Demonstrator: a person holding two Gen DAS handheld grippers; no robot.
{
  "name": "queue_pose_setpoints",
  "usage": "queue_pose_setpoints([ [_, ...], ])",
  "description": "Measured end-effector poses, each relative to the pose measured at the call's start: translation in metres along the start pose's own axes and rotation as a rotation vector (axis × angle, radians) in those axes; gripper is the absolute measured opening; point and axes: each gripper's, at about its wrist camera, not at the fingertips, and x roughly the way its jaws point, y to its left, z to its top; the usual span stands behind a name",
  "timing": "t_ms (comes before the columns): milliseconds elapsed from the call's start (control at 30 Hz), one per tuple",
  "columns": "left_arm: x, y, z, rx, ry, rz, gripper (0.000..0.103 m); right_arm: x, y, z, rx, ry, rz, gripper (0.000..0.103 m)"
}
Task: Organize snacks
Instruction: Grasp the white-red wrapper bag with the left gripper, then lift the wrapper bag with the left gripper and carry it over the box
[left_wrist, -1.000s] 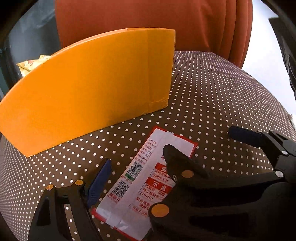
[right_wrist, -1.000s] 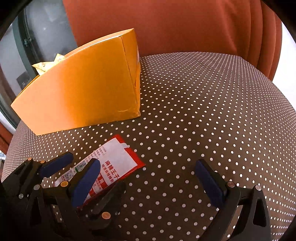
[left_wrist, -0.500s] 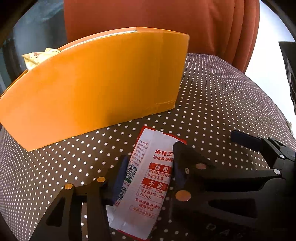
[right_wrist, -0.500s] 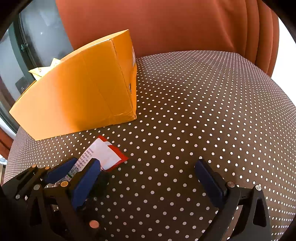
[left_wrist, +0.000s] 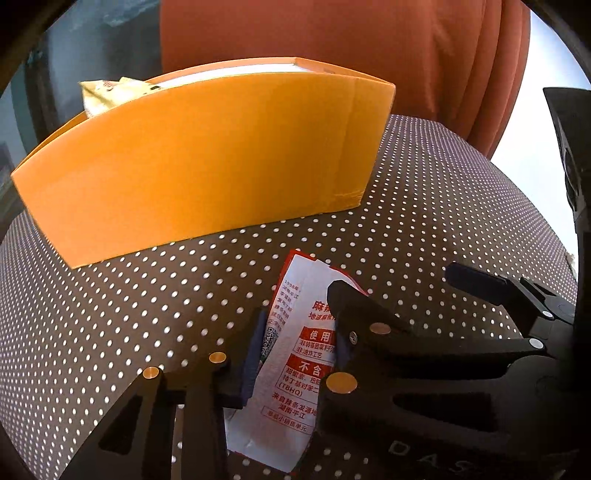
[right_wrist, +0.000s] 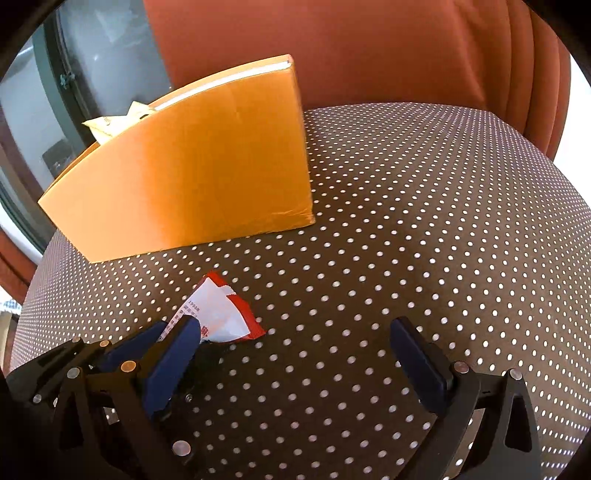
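A red and white snack packet (left_wrist: 291, 354) with printed text is pinched between the blue pads of my left gripper (left_wrist: 295, 343), which is shut on it, low over the dotted cloth. The packet's far end also shows in the right wrist view (right_wrist: 221, 314), beside my left gripper's fingers. An orange cardboard box (left_wrist: 207, 158) stands behind it, open at the top, also seen from the right (right_wrist: 195, 177). A yellow snack bag (left_wrist: 110, 92) sticks out of its left end. My right gripper (right_wrist: 295, 365) is open and empty to the right of the packet.
The table (right_wrist: 424, 221) is covered in a brown cloth with white dots. A rust-red curtain (right_wrist: 351, 48) hangs behind it. A window (right_wrist: 74, 85) is at the far left.
My left gripper's fingers have closed on the packet from wide open. The packet has tilted up off the cloth, and both views have drawn back slightly from the box.
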Motion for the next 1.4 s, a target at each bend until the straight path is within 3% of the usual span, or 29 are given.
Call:
queue_pose_setpoints([
  [633, -0.063, 0.029, -0.022, -0.038, -0.103, 0.035, 0.034, -0.035, 0.035, -0.002, -0.079, -0.074, -0.002, 0.103],
  [1400, -0.149, 0.032, 0.021, -0.041, -0.327, 0.086, 0.034, -0.111, 0.079, 0.042, -0.186, -0.273, 0.036, 0.103],
])
